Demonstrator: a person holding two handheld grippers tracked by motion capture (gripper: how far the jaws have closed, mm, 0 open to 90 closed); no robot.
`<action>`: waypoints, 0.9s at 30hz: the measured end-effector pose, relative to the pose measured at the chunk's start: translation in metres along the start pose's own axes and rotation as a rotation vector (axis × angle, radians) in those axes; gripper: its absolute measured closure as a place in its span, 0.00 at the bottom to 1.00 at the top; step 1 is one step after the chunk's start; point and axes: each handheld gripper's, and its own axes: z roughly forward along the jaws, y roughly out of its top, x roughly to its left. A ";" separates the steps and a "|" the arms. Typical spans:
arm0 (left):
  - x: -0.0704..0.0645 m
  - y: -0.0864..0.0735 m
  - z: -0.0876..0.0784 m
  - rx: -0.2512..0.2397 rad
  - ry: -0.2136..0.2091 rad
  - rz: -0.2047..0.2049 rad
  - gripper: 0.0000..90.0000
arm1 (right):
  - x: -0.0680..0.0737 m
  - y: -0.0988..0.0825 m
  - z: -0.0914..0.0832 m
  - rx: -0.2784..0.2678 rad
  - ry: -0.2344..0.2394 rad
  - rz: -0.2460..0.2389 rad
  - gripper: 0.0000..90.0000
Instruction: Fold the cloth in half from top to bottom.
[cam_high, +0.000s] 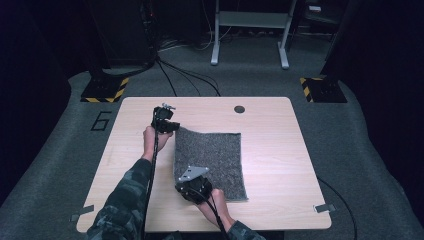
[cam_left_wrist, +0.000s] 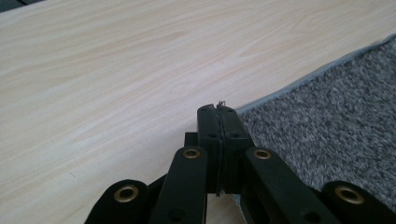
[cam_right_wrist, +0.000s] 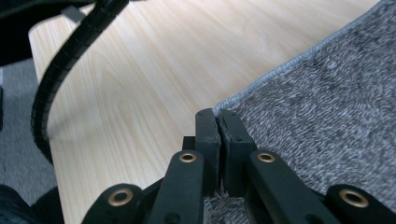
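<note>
Mat (cam_high: 212, 160) — left gripper (cam_high: 171, 129) and right gripper (cam_high: 186, 176) fingers each clenching a left-edge corner, lifting just beginning — folding remaining.

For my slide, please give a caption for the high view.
Two hand-held tools pinch a grey mat on a wooden table.

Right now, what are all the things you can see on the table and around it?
Grey fuzzy carpet mat: one, grey, flat on the middle of the table, its two left corners pinched by the grippers.
Light wooden table: one, pale wood, centre of the room.
Round dark hole: one, dark grey, in the table's far edge area.
Yellow-and-black striped floor blocks: two, on the floor beyond the table's far corners.
White metal frame: one, white, far back.
Left gripper: one, black, shut on the mat's far-left corner.
Right gripper: one, black, shut on the mat's near-left corner.
Camouflage sleeves: two, bottom.
</note>
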 end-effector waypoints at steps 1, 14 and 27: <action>-0.001 0.002 0.000 -0.002 0.007 0.001 0.99 | 0.000 0.000 -0.001 -0.006 0.002 0.004 0.97; -0.003 0.031 -0.016 0.023 0.059 0.053 0.99 | -0.004 0.016 -0.022 -0.104 0.001 0.023 0.97; -0.015 0.054 -0.027 0.024 0.060 0.089 0.99 | -0.002 0.021 -0.037 -0.167 0.002 0.044 0.97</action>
